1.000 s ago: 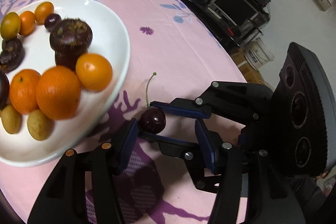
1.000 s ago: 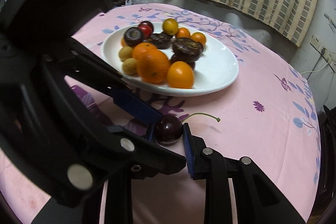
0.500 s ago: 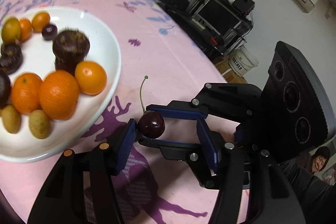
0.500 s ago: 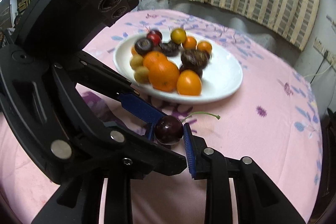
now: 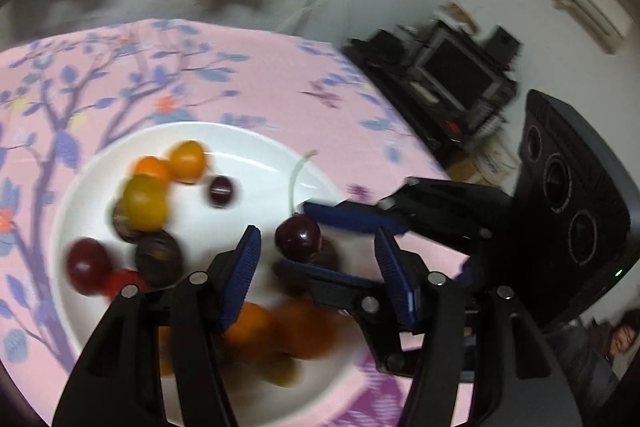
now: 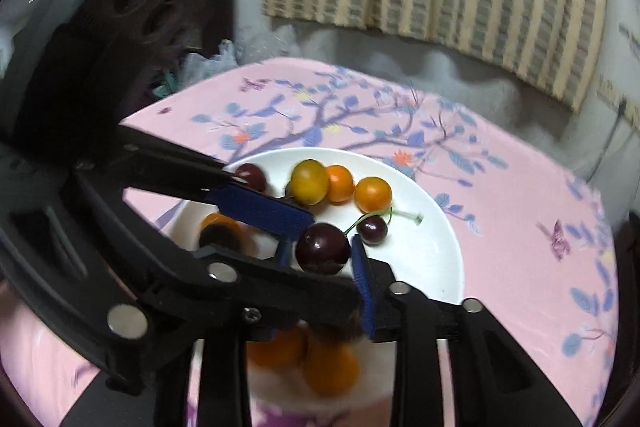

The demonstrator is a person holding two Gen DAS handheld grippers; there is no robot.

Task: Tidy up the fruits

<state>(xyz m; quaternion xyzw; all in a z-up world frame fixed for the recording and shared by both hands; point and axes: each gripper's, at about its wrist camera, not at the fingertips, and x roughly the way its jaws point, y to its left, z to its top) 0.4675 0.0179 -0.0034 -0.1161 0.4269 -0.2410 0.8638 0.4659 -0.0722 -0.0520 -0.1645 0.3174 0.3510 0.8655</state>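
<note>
Left wrist view: your left tool (image 5: 316, 259) stands wide open, gripping nothing. The cherry (image 5: 298, 237) sits between the pads of your right tool (image 5: 328, 245), which crosses in front. 1 second ago that cherry hung over the pink desk (image 5: 256, 67) beside the plate (image 5: 76, 187); now it hangs above the plate.

Right wrist view: your right tool (image 6: 322, 251) is clamped narrow on the cherry (image 6: 322, 247), stem trailing toward a smaller cherry (image 6: 372, 229) on the plate (image 6: 436, 247). Transfer looks nearly complete; only release remains.
</note>
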